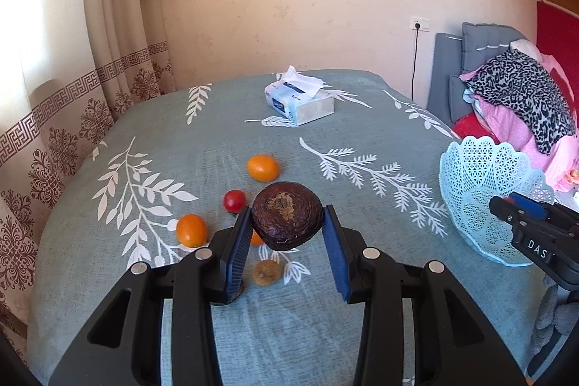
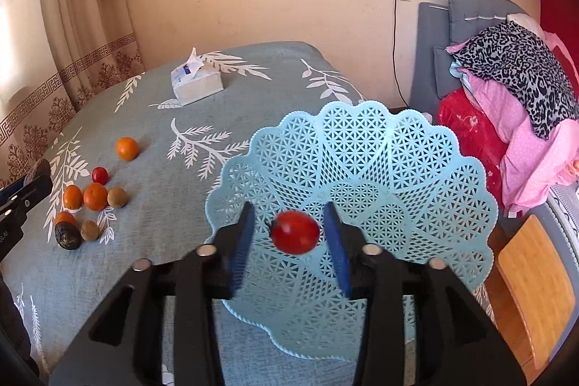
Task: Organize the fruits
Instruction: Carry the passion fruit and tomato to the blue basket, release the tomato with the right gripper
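My left gripper (image 1: 287, 223) is shut on a dark wrinkled fruit (image 1: 286, 215) and holds it above the table. Below it lie two oranges (image 1: 263, 168) (image 1: 191, 230), a red tomato (image 1: 234, 200) and a small tan fruit (image 1: 267, 272). My right gripper (image 2: 289, 232) is open over the light blue lattice basket (image 2: 398, 169). A red tomato (image 2: 295, 232) sits between its fingers, touching neither, blurred as if falling. In the right wrist view several fruits (image 2: 94, 196) lie at the left, with another dark fruit (image 2: 67, 234).
The table carries a teal leaf-print cloth (image 1: 217, 132). A tissue box (image 1: 298, 100) stands at the far side. A bed with piled bedding (image 1: 524, 104) is at the right, a curtain (image 1: 72, 96) at the left. A wooden surface (image 2: 535, 284) lies beside the basket.
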### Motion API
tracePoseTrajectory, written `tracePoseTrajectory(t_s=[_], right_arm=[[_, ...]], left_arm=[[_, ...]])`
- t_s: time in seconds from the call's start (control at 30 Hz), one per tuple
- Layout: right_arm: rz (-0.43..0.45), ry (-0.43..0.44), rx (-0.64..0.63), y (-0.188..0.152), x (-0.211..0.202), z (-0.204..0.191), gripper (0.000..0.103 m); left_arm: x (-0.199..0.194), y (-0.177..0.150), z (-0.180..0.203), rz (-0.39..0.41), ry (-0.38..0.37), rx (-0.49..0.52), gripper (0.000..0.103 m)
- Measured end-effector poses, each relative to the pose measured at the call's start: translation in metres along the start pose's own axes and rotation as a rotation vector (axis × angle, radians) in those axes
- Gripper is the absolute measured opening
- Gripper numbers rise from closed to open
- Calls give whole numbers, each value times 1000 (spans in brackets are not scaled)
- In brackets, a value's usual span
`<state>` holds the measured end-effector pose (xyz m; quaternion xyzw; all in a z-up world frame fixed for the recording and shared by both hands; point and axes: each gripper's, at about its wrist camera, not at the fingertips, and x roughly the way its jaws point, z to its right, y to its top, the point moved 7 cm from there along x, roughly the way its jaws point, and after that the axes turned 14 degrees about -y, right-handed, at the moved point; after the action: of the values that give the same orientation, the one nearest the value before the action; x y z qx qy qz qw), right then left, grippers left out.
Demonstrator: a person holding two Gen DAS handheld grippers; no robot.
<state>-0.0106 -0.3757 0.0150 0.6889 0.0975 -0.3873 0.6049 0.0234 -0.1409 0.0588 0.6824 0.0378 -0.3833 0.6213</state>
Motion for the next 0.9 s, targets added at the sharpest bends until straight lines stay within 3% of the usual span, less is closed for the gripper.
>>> tracePoseTrajectory(t_s=[0.03, 0.4, 0.9], right_arm=[[6, -3, 23, 1, 0, 5, 68], [66, -72, 63, 8, -9, 31, 68], [88, -99, 95, 11, -14, 50, 69]], left_arm=[[1, 1, 5, -1, -6, 7, 40], [18, 15, 62, -15, -90, 92, 40], [49, 19, 110, -65, -178, 140, 40]])
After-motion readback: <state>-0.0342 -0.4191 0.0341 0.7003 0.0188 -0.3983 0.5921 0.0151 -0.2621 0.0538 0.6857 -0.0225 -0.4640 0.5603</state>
